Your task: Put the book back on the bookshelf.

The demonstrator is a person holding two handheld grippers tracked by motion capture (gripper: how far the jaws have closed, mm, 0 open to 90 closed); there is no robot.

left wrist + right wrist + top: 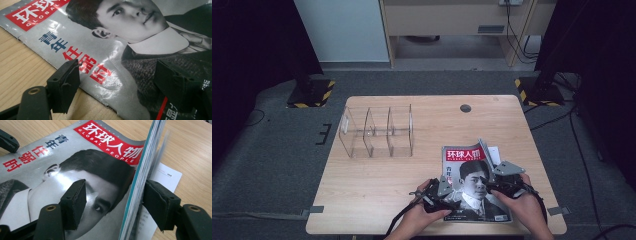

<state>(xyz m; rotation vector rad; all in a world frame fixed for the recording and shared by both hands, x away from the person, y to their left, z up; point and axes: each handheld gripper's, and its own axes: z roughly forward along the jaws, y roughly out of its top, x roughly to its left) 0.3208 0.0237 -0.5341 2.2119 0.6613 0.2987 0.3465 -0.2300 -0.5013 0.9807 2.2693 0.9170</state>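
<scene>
Glossy magazine (472, 182) lies lower right on the table (377, 190), long axis running up-frame; our right gripper (113, 202) straddles its lifted right edge, spread; left gripper (120, 82) spread, over its left edge.

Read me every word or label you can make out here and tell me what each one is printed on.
"环球人物": white on the red masthead band of the magazine cover.
"GLOBAL PEOPLE": small white letters under it, same band.
"青年": blue on the cover, left of the portrait.
"任弼时": red on the cover, just below the blue.
Print on the white paper slip beside the magazine: too small to read.
Small text at the cover's lower corner: blurred.
</scene>
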